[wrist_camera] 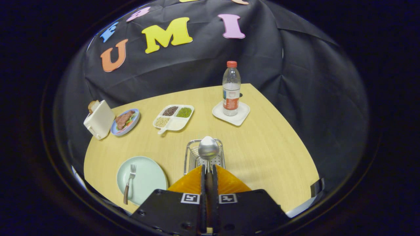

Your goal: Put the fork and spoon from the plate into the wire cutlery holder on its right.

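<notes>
Gripper (208,170) squeezed tight on spoon (208,149), bowl end up, above wire cutlery holder (193,156) at 12 o'clock from fingers, with fork (129,183) on plate (147,178) at 9 o'clock.

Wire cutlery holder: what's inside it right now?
Nothing visible inside the silver wire cutlery holder. The gripper, shut on the metal spoon, holds its bowl before the holder; spoon and fingers cover its middle.
</notes>
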Demonstrator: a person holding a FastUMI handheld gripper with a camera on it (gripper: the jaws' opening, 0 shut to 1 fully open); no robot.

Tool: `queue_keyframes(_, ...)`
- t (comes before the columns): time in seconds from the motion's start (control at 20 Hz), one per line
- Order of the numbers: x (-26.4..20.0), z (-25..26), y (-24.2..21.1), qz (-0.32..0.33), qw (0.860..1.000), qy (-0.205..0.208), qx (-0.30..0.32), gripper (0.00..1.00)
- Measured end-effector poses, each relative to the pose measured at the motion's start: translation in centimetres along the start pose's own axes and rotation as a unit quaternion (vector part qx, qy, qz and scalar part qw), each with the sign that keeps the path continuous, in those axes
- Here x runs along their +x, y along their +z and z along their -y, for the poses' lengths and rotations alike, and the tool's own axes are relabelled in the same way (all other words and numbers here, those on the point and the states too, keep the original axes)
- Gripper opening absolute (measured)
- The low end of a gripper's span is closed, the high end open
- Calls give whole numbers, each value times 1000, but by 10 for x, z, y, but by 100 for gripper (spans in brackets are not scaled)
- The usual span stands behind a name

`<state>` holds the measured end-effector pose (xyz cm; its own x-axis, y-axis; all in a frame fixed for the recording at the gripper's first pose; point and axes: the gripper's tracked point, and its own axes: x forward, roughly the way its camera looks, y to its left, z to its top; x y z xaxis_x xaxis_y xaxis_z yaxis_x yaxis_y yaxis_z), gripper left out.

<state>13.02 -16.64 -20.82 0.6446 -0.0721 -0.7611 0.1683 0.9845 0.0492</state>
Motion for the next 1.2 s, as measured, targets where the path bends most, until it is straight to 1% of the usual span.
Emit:
queue_keyframes(0.05,-1,1,-2,3,1000,0,1,14)
queue_keyframes(0.2,-10,0,2,12,1000,3,5,14)
queue_keyframes(0.3,-14,0,-2,17,1000,-2,5,29)
queue_keyframes(0.4,-21,-5,0,23,1000,0,2,33)
queue_keyframes(0.6,-38,-19,-1,40,999,-10,-8,68)
queue_keyframes(0.7,-48,-31,1,59,998,-9,-14,83)
queue_keyframes(0.8,-57,-49,3,81,997,0,-19,96)
queue_keyframes(1.05,-63,-95,-13,87,996,6,-31,97)
queue_keyframes(1.2,-61,-125,-24,87,996,18,-32,97)
